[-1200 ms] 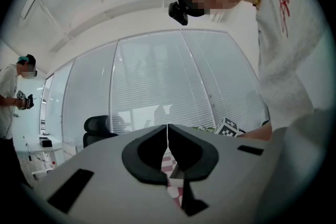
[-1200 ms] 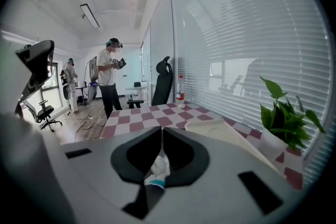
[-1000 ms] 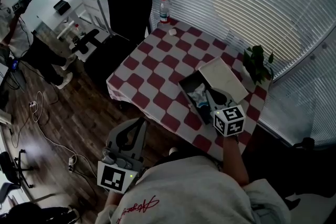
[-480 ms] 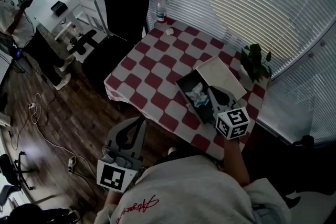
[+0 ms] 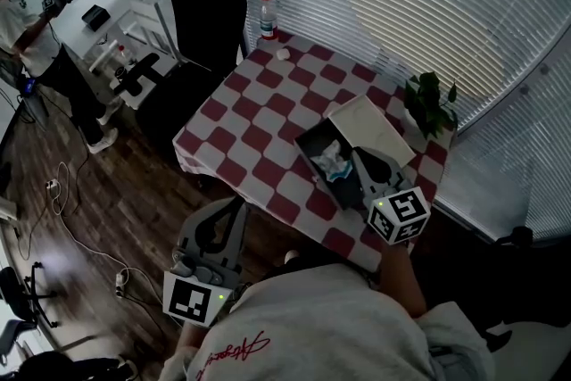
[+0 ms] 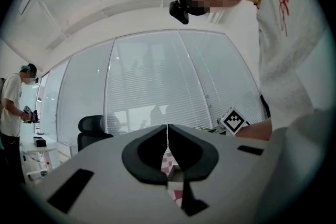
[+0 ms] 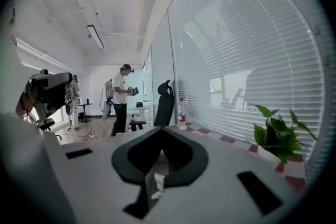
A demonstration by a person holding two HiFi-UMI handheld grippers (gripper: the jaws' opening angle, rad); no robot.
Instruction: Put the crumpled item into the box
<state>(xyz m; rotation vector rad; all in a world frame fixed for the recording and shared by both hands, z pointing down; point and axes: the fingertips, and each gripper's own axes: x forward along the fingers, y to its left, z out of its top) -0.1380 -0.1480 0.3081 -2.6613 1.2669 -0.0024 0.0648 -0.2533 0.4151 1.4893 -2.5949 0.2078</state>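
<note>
The crumpled white and blue item (image 5: 332,161) lies inside the black box (image 5: 310,145) on the checkered table (image 5: 259,138). The box's white lid (image 5: 370,129) rests against its far side. My right gripper (image 5: 360,158) hovers over the near right end of the box, jaws shut and empty, just right of the item. A bit of the item (image 7: 158,184) shows below the shut right gripper (image 7: 160,128). My left gripper (image 5: 235,208) is held low, off the table's near edge, and is shut (image 6: 167,127) with nothing in it.
A potted plant (image 5: 428,103) stands at the table's right corner by the blinds. A water bottle (image 5: 266,13) and a small white object (image 5: 284,54) sit at the far corner. A black office chair (image 5: 201,9) stands beyond the table. A person (image 5: 36,40) stands far left.
My right gripper has drawn back a little from the crumpled item, which stays in the box. The left gripper has not moved.
</note>
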